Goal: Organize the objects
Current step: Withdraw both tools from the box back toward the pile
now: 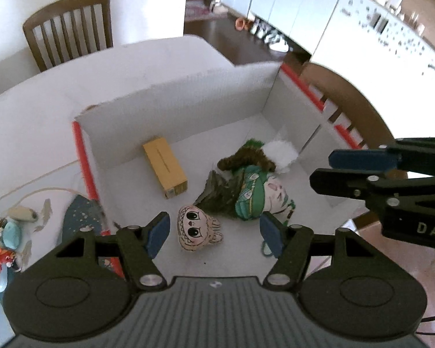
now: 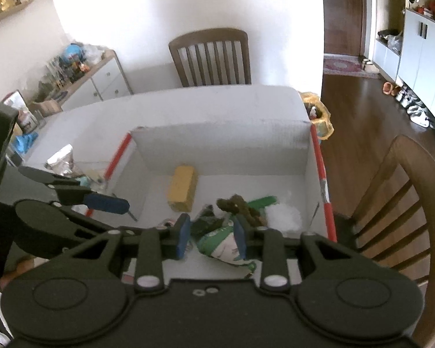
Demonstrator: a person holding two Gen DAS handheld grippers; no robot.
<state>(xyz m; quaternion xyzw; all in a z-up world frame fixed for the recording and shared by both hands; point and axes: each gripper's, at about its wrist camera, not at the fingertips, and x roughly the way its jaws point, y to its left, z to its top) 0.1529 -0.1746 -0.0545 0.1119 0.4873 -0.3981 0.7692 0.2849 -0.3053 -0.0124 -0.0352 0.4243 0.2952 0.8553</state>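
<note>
A white cardboard box point(image 1: 188, 92) with red tape on its edges stands on the white table. Inside lie a yellow carton point(image 1: 164, 170), a green plush doll point(image 1: 250, 195), a brown fuzzy piece point(image 1: 245, 159), a white fluffy ball point(image 1: 281, 152) and a small doll head with big eyes point(image 1: 195, 227). My left gripper point(image 1: 214, 232) is open and empty above the doll head. My right gripper point(image 2: 210, 236) is open above the green doll point(image 2: 226, 246), holding nothing. The yellow carton point(image 2: 182, 187) shows in the right wrist view too.
Colourful toys point(image 1: 3, 237) and a dark blue patterned item point(image 1: 81, 217) lie on the table left of the box. A foil packet point(image 2: 62, 159) sits further left. Wooden chairs stand behind point(image 2: 214, 58) and right point(image 2: 397, 203) of the table.
</note>
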